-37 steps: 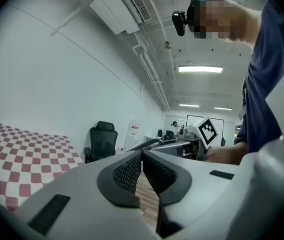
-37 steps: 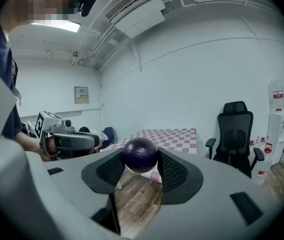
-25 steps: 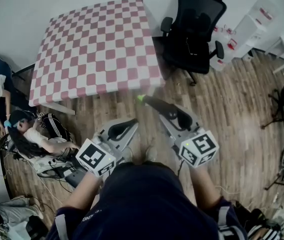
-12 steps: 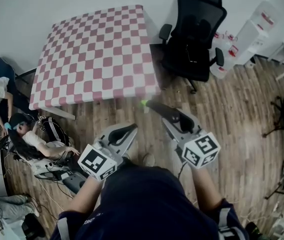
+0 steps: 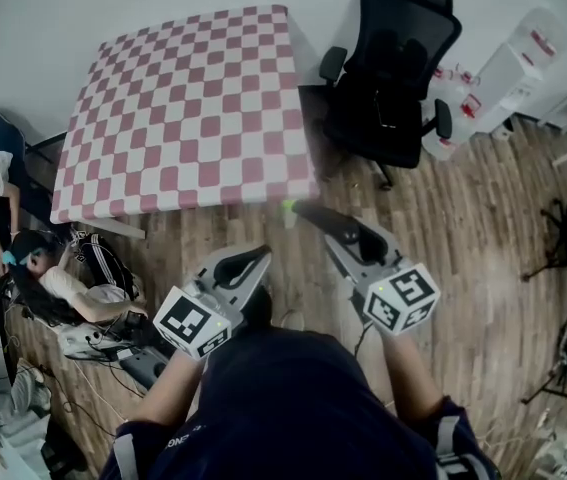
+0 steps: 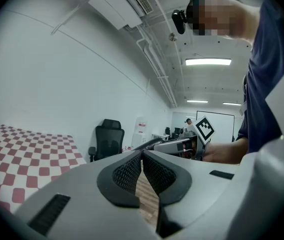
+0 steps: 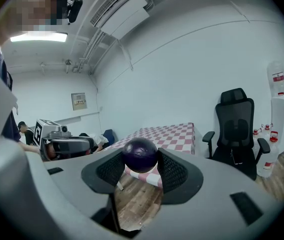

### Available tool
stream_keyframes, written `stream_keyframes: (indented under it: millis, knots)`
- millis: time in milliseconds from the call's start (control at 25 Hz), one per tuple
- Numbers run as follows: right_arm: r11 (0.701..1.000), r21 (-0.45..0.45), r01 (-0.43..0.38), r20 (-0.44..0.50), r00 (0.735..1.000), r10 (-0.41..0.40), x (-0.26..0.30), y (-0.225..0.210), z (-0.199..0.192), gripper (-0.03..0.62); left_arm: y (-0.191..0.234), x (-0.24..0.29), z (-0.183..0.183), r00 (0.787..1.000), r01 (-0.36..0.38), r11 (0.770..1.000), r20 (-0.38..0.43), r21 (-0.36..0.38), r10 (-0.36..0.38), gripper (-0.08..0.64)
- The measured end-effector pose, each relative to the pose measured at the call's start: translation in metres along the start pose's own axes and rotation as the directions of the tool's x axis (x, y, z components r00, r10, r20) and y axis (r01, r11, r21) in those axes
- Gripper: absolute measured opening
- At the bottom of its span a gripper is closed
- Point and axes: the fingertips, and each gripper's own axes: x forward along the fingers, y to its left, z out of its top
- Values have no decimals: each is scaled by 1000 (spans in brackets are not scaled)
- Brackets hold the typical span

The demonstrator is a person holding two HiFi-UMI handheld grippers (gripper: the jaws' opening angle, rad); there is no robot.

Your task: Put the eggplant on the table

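Observation:
My right gripper is shut on the eggplant, a dark purple, glossy, round end wedged between the two black pads. In the head view only its green stem tip pokes out, over the wooden floor just short of the near right corner of the table. That table wears a pink-and-white checked cloth and reappears beyond the eggplant as the table in the right gripper view. My left gripper hangs beside the right one over the floor, its pads meeting at the tips with nothing between them.
A black office chair stands right of the table, with a white water dispenser behind it. People sit on the floor at the left among cables and gear. Wooden floor lies between me and the table.
Both grippers have moved a little with the person's step toward the table's near edge. The eggplant stays clamped in the right gripper, and the left stays shut.

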Motion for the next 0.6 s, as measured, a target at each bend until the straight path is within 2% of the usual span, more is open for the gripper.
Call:
stream_keyframes:
  millis: [160, 360, 480, 600]
  knots:
    - [1000, 8, 15, -31, 999, -15, 13, -16, 26, 215, 22, 17, 22, 1000, 6, 999, -5, -31, -6, 35]
    - [996, 4, 85, -33, 996, -84, 115, -54, -12, 216, 126, 45, -33, 998, 59, 998, 24, -20, -59, 35]
    - [995, 1, 99, -60, 993, -99, 152, -59, -5, 215, 165, 50, -30, 997, 77, 997, 22, -25, -76, 35]
    - [993, 15, 115, -83, 990, -113, 193, -82, 12, 215, 212, 72, -18, 997, 82, 996, 5, -36, -82, 35]
